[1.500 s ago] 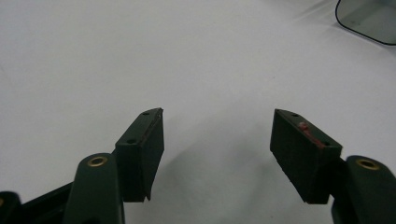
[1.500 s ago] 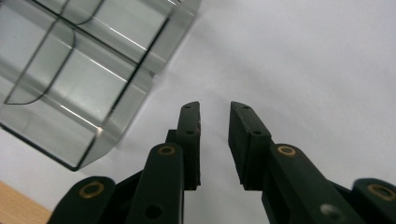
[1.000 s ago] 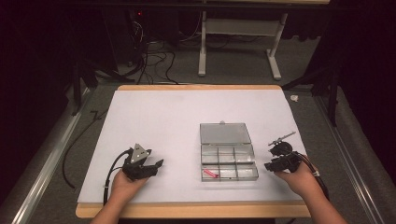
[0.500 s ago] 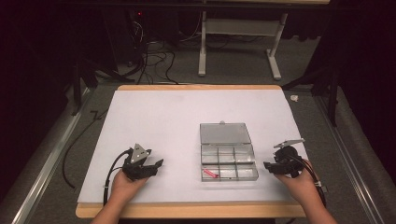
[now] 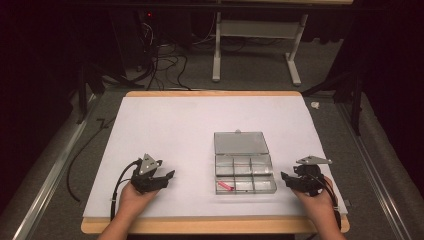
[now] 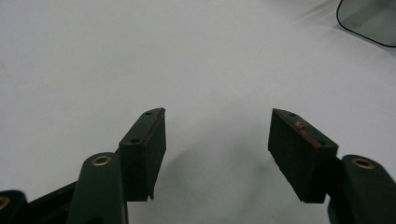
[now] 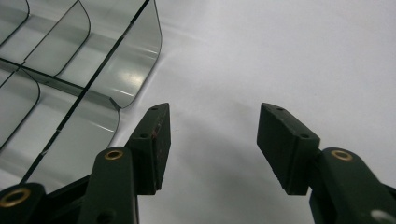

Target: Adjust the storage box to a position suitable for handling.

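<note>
the right tool [image 5: 286, 178] has just been opening its jaws, with nothing between them, and has dropped toward the table [image 5: 165, 125]; it appears to have let go. just left of it lies the clear box [image 5: 244, 167], lid flat open, with one red piece [image 5: 225, 186] in the near-left compartment, the others apparently bare. the left tool [image 5: 169, 176] rests released, well left of the box.

A white-topped desk [image 5: 200, 130] with a wooden edge carries an open clear compartment box [image 5: 244, 162] near its front right corner.
</note>
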### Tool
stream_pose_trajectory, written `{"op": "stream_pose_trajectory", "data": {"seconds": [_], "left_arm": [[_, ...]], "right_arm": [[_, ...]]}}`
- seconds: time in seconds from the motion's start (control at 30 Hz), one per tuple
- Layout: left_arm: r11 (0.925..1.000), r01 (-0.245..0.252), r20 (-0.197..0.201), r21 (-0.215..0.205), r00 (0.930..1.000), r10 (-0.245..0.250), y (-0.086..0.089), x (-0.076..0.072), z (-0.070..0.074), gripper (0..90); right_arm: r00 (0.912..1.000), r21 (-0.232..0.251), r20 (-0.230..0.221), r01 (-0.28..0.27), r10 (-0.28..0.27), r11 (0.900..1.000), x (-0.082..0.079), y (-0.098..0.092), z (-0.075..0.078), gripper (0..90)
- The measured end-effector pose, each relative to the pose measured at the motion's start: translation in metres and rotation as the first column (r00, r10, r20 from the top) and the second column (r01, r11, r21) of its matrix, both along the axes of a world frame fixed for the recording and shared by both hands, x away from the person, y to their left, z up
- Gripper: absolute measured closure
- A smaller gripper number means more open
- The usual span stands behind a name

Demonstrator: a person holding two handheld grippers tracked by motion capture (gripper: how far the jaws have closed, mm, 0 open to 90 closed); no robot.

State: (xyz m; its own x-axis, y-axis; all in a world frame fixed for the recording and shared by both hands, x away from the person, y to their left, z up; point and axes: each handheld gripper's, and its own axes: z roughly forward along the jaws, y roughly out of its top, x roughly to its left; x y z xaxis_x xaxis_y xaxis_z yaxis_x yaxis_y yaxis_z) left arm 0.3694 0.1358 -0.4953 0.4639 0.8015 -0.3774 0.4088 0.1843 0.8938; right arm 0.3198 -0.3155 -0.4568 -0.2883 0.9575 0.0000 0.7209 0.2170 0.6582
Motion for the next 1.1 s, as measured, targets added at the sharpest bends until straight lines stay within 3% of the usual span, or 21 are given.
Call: {"op": "stream_pose_trajectory", "data": {"seconds": [0.17,0.3,0.43,0.53,0.57,0.63,1.03,1.1], "left_arm": [[1.0000,-0.001,0.001,-0.007,1.0000,0.001,0.000,0.000,0.000,38.0],[0.9999,-0.003,0.000,-0.013,1.0000,0.003,0.001,0.001,0.001,39.2],[0.9994,-0.014,-0.008,-0.033,0.9999,0.013,0.003,0.002,0.002,44.1],[0.9948,-0.034,-0.021,-0.096,0.9993,0.032,0.004,0.004,0.007,46.0],[0.9886,-0.038,-0.032,-0.145,0.9989,0.034,0.003,0.006,0.011,46.1],[0.9829,-0.044,-0.028,-0.179,0.9988,0.039,-0.002,0.007,0.017,46.3],[0.9747,-0.031,-0.040,-0.221,0.9989,0.023,-0.035,0.020,0.028,49.8],[0.9729,-0.035,-0.060,-0.229,0.9980,0.021,-0.041,0.025,0.031,49.7]], "right_arm": [[0.9985,0.016,0.050,0.020,-0.020,1.000,-0.006,0.001,-0.005,45.9],[0.9924,0.032,0.112,0.047,-0.050,0.998,-0.011,0.000,-0.008,46.0],[0.9871,0.059,0.146,0.057,-0.065,0.997,-0.014,-0.002,-0.010,45.9],[0.9863,0.082,0.150,0.056,-0.068,0.995,-0.012,-0.004,-0.011,45.8],[0.9864,0.081,0.149,0.057,-0.069,0.995,-0.012,-0.004,-0.011,45.8],[0.9863,0.086,0.152,0.051,-0.064,0.995,-0.009,-0.004,-0.009,45.8],[0.9866,0.094,0.162,0.005,-0.021,0.996,0.004,0.002,0.007,45.0],[0.9859,0.091,0.167,-0.005,-0.010,0.996,0.008,0.004,0.012,44.9]]}}
